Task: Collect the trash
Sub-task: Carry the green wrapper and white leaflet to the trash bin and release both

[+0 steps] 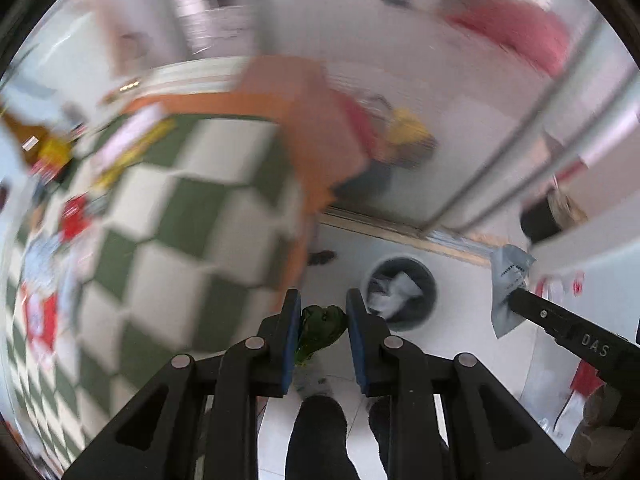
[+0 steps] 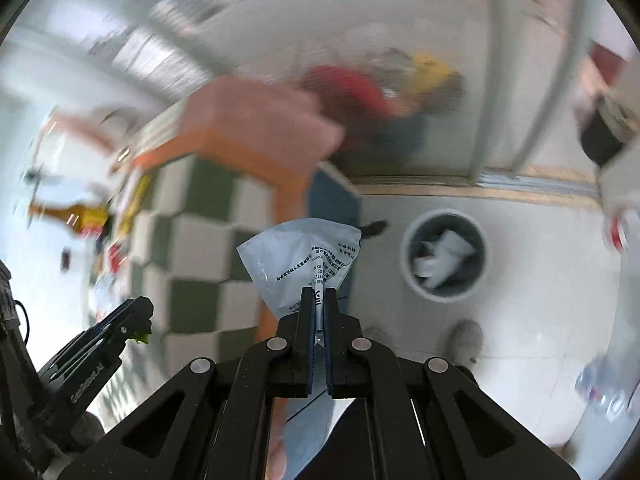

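Pinched flat between the right gripper's [image 2: 319, 300] closed pads: pale grey plastic wrapper [image 2: 302, 258], fanned wide away from the tips, long axis along the fingers, rows of small dark print too small to read. Clamped narrowly in the left gripper [image 1: 323, 316]: crumpled green wrapper [image 1: 320, 330], hanging lengthwise down between the pads. "DAS" readable on the right gripper's side. Down on the white floor, round grey bin [image 2: 444, 256], upright, white crumpled trash inside. Beside it, green-and-white checked tablecloth [image 1: 168, 208], blurred.

Green-and-white checkered tablecloth [image 1: 192, 184], brown bottle [image 2: 68, 214]
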`<state>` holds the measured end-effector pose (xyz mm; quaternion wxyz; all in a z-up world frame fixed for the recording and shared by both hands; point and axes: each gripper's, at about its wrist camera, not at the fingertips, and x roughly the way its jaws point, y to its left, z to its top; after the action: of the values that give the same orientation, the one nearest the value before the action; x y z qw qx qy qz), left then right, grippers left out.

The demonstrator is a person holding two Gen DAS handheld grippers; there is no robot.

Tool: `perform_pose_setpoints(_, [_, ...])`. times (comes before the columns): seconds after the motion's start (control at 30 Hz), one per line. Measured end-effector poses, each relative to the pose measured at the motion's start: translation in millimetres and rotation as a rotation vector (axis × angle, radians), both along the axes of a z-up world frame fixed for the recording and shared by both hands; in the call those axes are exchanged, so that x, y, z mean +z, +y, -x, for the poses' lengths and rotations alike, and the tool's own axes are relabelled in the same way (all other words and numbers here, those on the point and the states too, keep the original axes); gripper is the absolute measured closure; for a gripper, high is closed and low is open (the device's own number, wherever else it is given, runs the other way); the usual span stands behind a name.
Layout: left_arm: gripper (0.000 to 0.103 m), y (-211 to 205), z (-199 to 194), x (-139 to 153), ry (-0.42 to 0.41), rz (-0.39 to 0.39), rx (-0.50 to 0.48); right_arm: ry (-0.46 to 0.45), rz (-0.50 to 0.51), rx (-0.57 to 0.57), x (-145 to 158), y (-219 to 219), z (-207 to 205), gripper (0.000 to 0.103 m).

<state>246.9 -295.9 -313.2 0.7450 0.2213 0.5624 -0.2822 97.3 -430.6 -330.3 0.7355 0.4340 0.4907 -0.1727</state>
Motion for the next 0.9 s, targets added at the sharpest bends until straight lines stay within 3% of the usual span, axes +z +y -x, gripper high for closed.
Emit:
perform_pose_setpoints(0.1, [0.083, -40.3, 16.6, -36.7, 0.038, -0.017, -0.057, 0.030, -0.009, -0.084, -35.1, -37.4, 32.8, 0.099])
perform_pose_setpoints(0.33, [0.083, -113.9, 42.4, -180.0, 0.157, -0.112, -0.113, 0.140, -0.034, -0.183, -156.6, -106.1, 81.4, 0.099])
perform_pose_setpoints(0.6, [0.083, -157.3, 52.7, -350.9, 0.296, -0.209, -0.106, 0.243, -0.134, -0.186, -344.1, -139.3, 97.9, 0.099])
perform_pose_setpoints(0.7, [0.083, -163.6, 51.1, -400.4, 0.372, -0.229, -0.092, 0.263, -0.153, -0.175, -397.8, -142.4, 95.9, 0.099])
perform_pose_setpoints(0.9, [0.083, -166.7, 43.6, -460.0, 0.463, -0.250, -0.057, 0.274, -0.208, -0.173, -480.5, -136.6, 88.9, 0.099])
